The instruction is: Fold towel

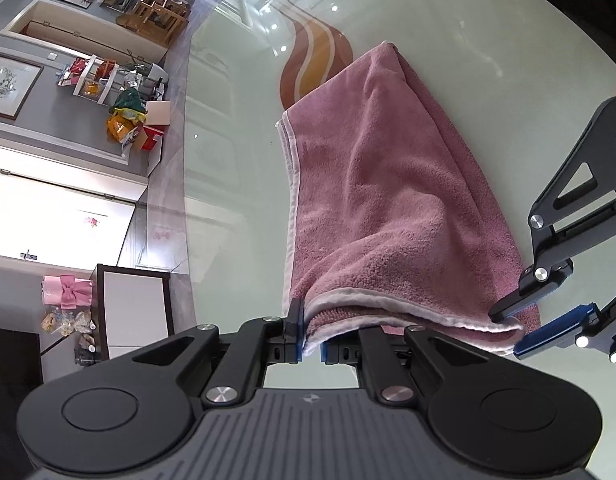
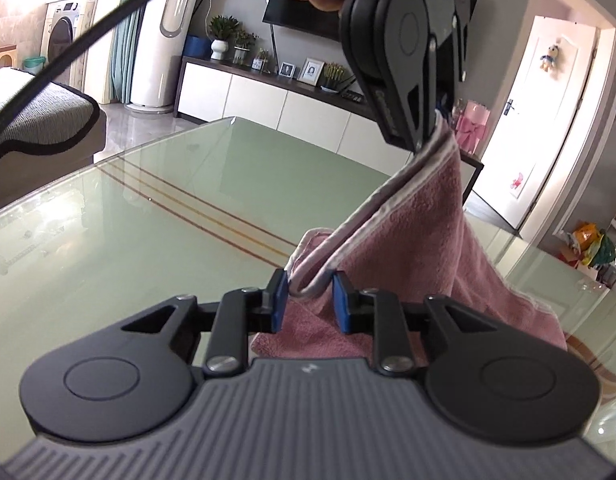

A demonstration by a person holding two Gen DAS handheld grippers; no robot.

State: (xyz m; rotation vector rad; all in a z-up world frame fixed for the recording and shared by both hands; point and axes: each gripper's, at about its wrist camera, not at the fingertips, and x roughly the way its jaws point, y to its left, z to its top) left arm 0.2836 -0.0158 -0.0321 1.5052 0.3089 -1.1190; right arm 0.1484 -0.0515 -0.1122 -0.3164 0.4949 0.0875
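Observation:
A pink towel [image 1: 392, 200] with white edging lies partly folded on the glass table [image 1: 236, 160]. My left gripper [image 1: 311, 336] is shut on one corner of its near edge and holds it lifted. My right gripper [image 1: 508, 332] sits at the other near corner, jaws apart around the white hem. In the right wrist view the towel [image 2: 424, 248] hangs from the left gripper [image 2: 422, 140] above, and its hem loops between the spread blue pads of my right gripper [image 2: 310, 300].
The table's far edge [image 2: 228, 120] faces a white sideboard [image 2: 300, 108]. A brown and orange swirl [image 1: 320, 64] is printed under the glass beyond the towel. Shelves and bags [image 1: 124, 112] stand on the floor beside the table.

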